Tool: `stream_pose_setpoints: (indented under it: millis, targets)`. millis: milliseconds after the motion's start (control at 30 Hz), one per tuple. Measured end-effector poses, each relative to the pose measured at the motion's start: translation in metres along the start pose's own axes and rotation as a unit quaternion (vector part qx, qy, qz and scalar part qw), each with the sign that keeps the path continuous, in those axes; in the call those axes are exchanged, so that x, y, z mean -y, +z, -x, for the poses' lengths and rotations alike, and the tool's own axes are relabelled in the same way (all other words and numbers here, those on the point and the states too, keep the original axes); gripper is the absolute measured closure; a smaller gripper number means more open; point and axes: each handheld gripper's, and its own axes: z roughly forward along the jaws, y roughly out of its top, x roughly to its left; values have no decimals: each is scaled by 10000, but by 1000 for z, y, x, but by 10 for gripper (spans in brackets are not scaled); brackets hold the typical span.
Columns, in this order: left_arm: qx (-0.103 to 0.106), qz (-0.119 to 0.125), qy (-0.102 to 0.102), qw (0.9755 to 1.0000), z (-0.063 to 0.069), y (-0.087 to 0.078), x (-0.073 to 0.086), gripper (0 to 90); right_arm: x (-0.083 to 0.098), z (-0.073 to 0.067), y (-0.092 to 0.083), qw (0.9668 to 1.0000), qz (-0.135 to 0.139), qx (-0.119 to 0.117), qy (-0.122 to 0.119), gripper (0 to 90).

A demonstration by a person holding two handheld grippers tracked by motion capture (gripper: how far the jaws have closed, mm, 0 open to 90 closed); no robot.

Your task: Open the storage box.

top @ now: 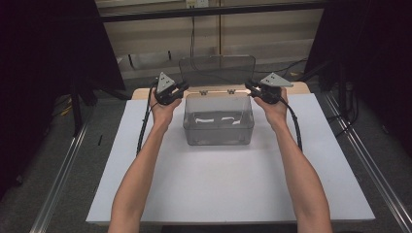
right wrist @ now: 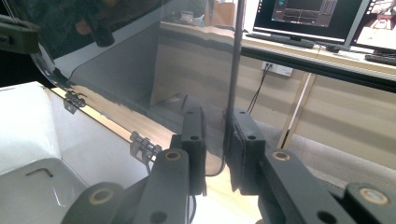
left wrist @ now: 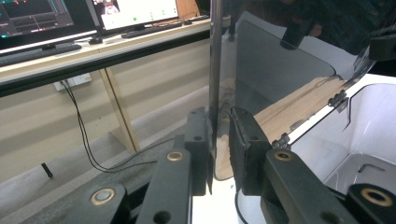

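A clear plastic box (top: 218, 127) stands at the middle back of the white board, with its hinged lid (top: 217, 70) raised upright behind it. Something small and white (top: 209, 118) lies on the box floor. My left gripper (top: 182, 87) is shut on the lid's left edge, and in the left gripper view the lid (left wrist: 280, 70) runs edge-on between the gripper's (left wrist: 216, 140) pads. My right gripper (top: 248, 87) is shut on the lid's right edge. In the right gripper view the lid (right wrist: 140, 70) passes between the gripper's (right wrist: 224, 144) jaws, above the hinges (right wrist: 144, 144).
The white board (top: 218, 184) lies on a wooden table (top: 301, 87). A desk with monitors (left wrist: 135, 11) and hanging cables (left wrist: 79, 126) stands beyond. Metal rails (top: 374, 174) run along both sides of the floor. Both forearms reach in from the near edge.
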Motion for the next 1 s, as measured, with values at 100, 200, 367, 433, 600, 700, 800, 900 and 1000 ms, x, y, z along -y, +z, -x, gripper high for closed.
stream_pose_setpoints:
  millis: [100, 200, 367, 433, 600, 700, 800, 900, 1000]
  targets:
    - [-20, 7, -16, 10000, 0, 2, 1, 784, 0, 0, 1, 10000, 7, 2, 34, 788]
    - [-42, -47, -2, 10000, -1, 4, 0, 792, 0, 0, 3, 10000, 7, 52, 77, 785]
    - [-70, -90, -23, 9999, -3, 7, -1, 794, -3, 1, 7, 9999, -76, 87, 77, 774]
    - [-71, -85, -28, 9999, -3, 7, 0, 794, -3, 1, 8, 9999, -69, 107, 66, 769]
    - [-65, -130, -4, 9999, -4, 9, 0, 793, -3, 1, 10, 9998, -83, 116, 110, 756]
    - [-77, -191, 12, 9998, -4, 10, 1, 793, -3, 1, 12, 9998, -110, 135, 71, 747]
    - [-76, -215, 51, 9997, -4, 10, 2, 791, -2, 1, 12, 9998, -139, 122, 70, 737]
    - [-63, -223, 68, 9997, -4, 12, 3, 787, 0, 0, 13, 9998, -170, 111, 85, 724]
    - [-83, -253, 68, 9996, -4, 13, 3, 780, 2, -1, 15, 9997, -180, 142, 80, 707]
